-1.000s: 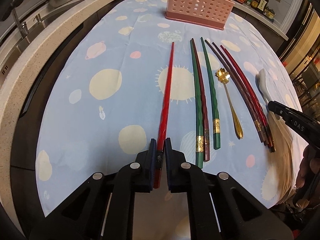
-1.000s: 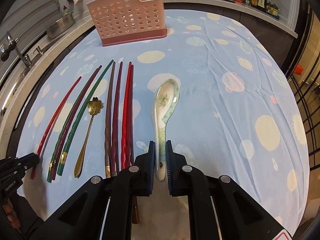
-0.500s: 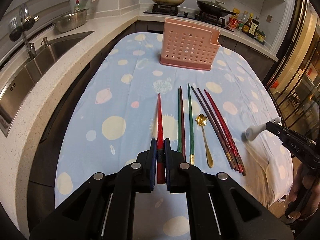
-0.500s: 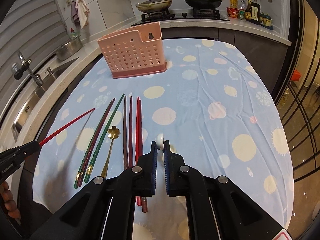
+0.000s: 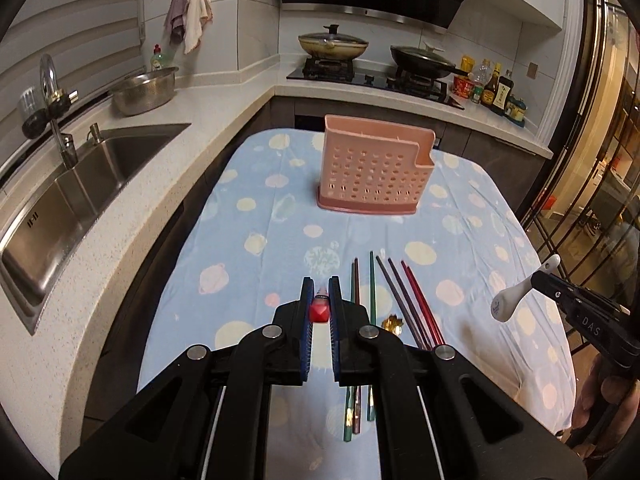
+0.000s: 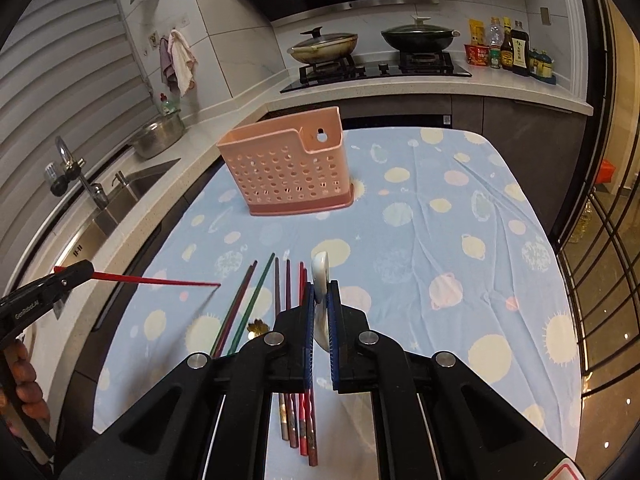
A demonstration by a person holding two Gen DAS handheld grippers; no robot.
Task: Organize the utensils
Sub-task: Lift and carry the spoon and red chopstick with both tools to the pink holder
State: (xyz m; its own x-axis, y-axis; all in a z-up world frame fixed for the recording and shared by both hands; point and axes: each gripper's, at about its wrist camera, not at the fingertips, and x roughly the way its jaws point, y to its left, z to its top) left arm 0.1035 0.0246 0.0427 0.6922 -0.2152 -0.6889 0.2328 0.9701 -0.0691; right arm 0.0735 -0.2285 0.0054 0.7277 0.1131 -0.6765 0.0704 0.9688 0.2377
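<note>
My left gripper [image 5: 319, 292] is shut on a red chopstick [image 5: 319, 312], held level above the table and pointing at the pink perforated utensil holder [image 5: 376, 168]. In the right wrist view the chopstick [image 6: 160, 280] juts from the left gripper [image 6: 70, 274]. My right gripper [image 6: 319, 300] is shut on a white ceramic spoon [image 6: 321, 276], lifted off the cloth; it also shows in the left wrist view [image 5: 520, 296]. The holder [image 6: 284, 172] stands upright at the table's far end. Several chopsticks [image 5: 396, 300] and a gold spoon [image 5: 392, 323] lie on the blue cloth.
The blue spotted tablecloth [image 6: 460, 240] covers the table. A sink [image 5: 68, 200] and steel bowl [image 5: 144, 90] sit on the left counter. Pans [image 6: 416, 36] and sauce bottles [image 6: 512, 48] line the back counter. A black metal rack [image 6: 600, 280] stands to the right.
Both grippers have risen well above the table. The red chopstick and the ceramic spoon have come up off the cloth with them, and both views now tilt up to the kitchen.
</note>
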